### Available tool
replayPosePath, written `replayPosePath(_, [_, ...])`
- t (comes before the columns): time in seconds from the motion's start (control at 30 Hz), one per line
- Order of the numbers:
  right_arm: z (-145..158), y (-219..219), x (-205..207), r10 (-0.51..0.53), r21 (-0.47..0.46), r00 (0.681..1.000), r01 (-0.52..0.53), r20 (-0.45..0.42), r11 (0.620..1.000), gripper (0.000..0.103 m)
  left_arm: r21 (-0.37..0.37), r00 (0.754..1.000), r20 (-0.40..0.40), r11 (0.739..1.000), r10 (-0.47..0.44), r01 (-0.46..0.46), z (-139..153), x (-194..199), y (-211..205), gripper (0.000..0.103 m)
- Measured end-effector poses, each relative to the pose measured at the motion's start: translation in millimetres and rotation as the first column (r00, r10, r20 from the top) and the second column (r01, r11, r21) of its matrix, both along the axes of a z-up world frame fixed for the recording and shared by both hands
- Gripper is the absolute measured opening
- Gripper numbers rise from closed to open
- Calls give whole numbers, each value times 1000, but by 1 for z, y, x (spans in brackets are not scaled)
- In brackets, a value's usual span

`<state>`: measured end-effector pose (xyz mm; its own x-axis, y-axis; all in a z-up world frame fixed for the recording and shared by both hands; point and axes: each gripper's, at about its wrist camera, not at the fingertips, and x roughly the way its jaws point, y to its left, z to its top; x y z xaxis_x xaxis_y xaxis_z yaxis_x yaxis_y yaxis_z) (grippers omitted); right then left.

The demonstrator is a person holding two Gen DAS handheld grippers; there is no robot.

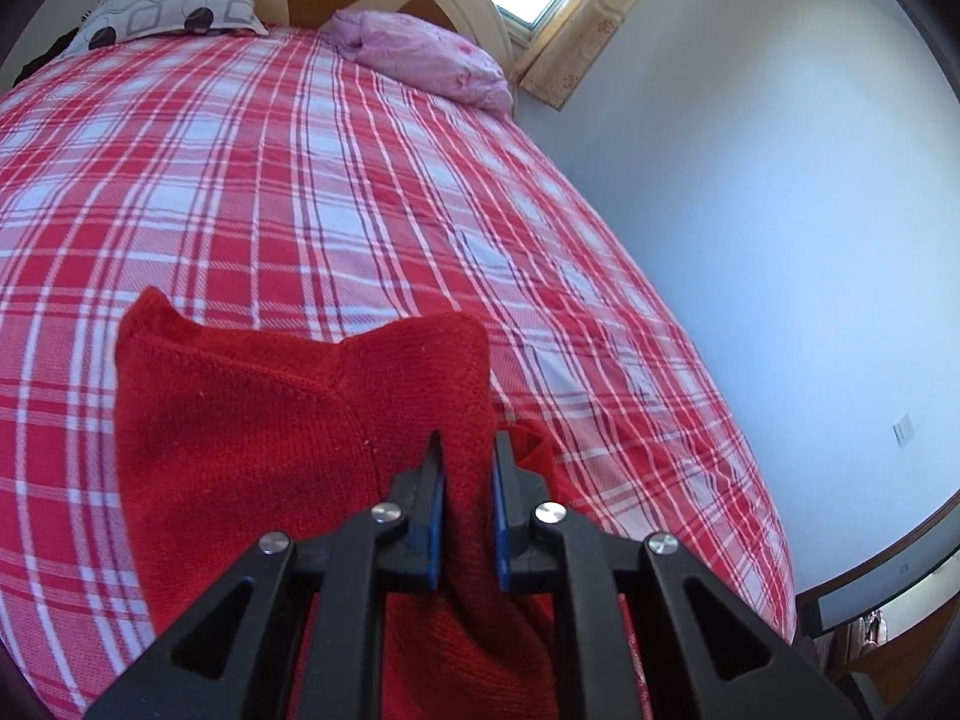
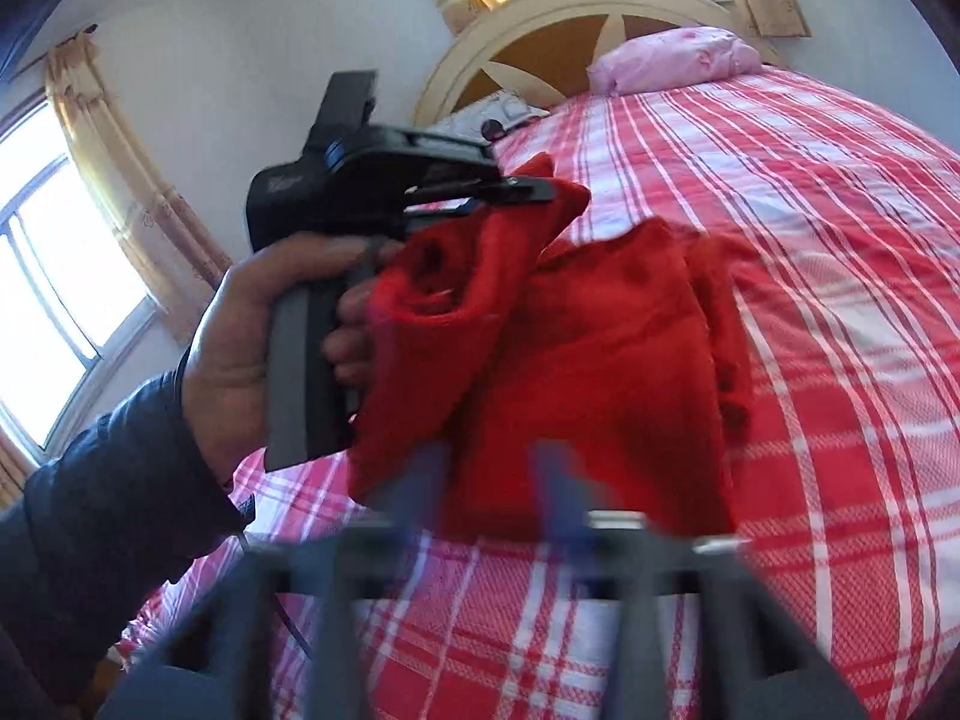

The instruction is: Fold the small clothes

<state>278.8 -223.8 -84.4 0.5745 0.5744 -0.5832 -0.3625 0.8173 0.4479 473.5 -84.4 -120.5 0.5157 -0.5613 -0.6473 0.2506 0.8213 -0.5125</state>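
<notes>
A red knit garment (image 1: 270, 420) hangs over the plaid bed. My left gripper (image 1: 468, 438) is shut on a fold of its right edge, and the cloth runs down between the blue pads. In the right wrist view the same left gripper (image 2: 534, 192), held by a hand (image 2: 240, 324) in a dark sleeve, lifts one end of the red garment (image 2: 600, 360) while the remainder drapes onto the bed. My right gripper (image 2: 495, 468) is blurred at the bottom. Its jaws stand apart near the garment's lower edge, and nothing is pinched between them.
The bed carries a red and white plaid cover (image 1: 300, 180). A patterned pillow (image 1: 174, 12) and a pink bundle (image 1: 426, 54) lie by the round headboard (image 2: 540, 18). A pale wall (image 1: 750, 180) runs along the bed's right side. Windows with curtains (image 2: 120, 180) stand behind.
</notes>
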Motion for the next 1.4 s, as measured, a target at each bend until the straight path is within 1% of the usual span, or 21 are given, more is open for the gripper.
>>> replayPosePath(0.07, [-4, -8, -5, -31, -1, 999, 31, 10, 1000, 63, -6, 1000, -11, 1000, -16, 16, -2, 2, -12, 13])
replayPosePath(0.13, [-12, -20, -6, -56, 11, 998, 56, -7, 998, 63, 23, 999, 6, 999, -37, 37, 1, 1, -28, 13])
replayPosePath(0.17, [-16, -29, -6, -89, 17, 996, 89, -17, 996, 63, 39, 998, 16, 998, -55, 54, 3, 0, -38, 13])
replayPosePath(0.33, [-21, -69, -4, -225, 77, 973, 228, -44, 971, 63, 57, 995, 31, 994, -90, 88, 9, -1, -68, 13])
replayPosePath(0.47, [-18, -84, -1, -270, 93, 962, 272, -42, 958, 63, 123, 996, 5, 989, -86, 85, -8, 1, -86, 13])
replayPosePath(0.53, [-18, -87, -1, -290, 92, 956, 292, -40, 952, 63, 131, 997, -22, 989, -72, 75, -20, 2, -91, 14])
replayPosePath(0.67, [-20, -95, -1, -311, 99, 950, 313, -43, 944, 63, 132, 995, -24, 986, -101, 103, -19, -4, -103, 27])
replayPosePath(0.7, [-20, -98, -1, -322, 104, 946, 324, -38, 940, 64, 127, 991, -22, 983, -133, 135, -13, -9, -107, 36])
replayPosePath(0.73, [-22, -100, 0, -325, 108, 945, 328, -38, 939, 66, 145, 988, -6, 977, -155, 155, -6, -16, -112, 43])
replayPosePath(0.8, [-25, -103, 3, -326, 122, 944, 329, -44, 936, 67, 199, 982, 75, 968, -171, 153, 11, -32, -112, 71])
replayPosePath(0.87, [-27, -105, 3, -338, 122, 940, 341, -44, 932, 67, 254, 971, 161, 958, -178, 134, 24, -50, -105, 79])
replayPosePath(0.93, [-24, -102, 3, -327, 122, 945, 328, -29, 937, 67, 298, 967, 195, 949, -164, 101, 28, -64, -88, 80])
replayPosePath(1.0, [-15, -96, 2, -305, 112, 952, 301, 18, 947, 67, 333, 974, 188, 941, -127, 58, 22, -73, -64, 82])
replayPosePath(1.07, [-6, -85, 1, -265, 97, 961, 257, 77, 961, 67, 337, 980, 185, 942, -67, 1, 12, -84, -37, 83])
replayPosePath(1.1, [-4, -79, 4, -234, 89, 969, 226, 85, 970, 67, 339, 982, 185, 940, -39, -26, 6, -91, -25, 87])
replayPosePath(1.17, [-7, -71, 10, -210, 65, 975, 206, 68, 976, 67, 335, 985, 173, 941, -6, -53, -6, -103, -9, 89])
replayPosePath(1.2, [-11, -67, 15, -206, 33, 977, 205, 50, 978, 65, 343, 986, 165, 937, 9, -66, -13, -109, -4, 89])
replayPosePath(1.23, [-15, -65, 18, -198, 15, 980, 197, 32, 980, 54, 347, 987, 158, 936, 8, -63, -17, -114, -2, 89])
replayPosePath(1.27, [-21, -63, 23, -178, 1, 984, 178, -3, 984, 37, 351, 989, 151, 935, 3, -56, -24, -120, -1, 90])
replayPosePath(1.33, [-31, -60, 31, -161, -31, 984, 159, -70, 987, 22, 375, 990, 143, 925, 5, -59, -33, -126, -5, 93])
replayPosePath(1.4, [-35, -62, 33, -151, -27, 982, 149, -110, 988, 18, 366, 991, 137, 929, -7, -45, -41, -132, -7, 93])
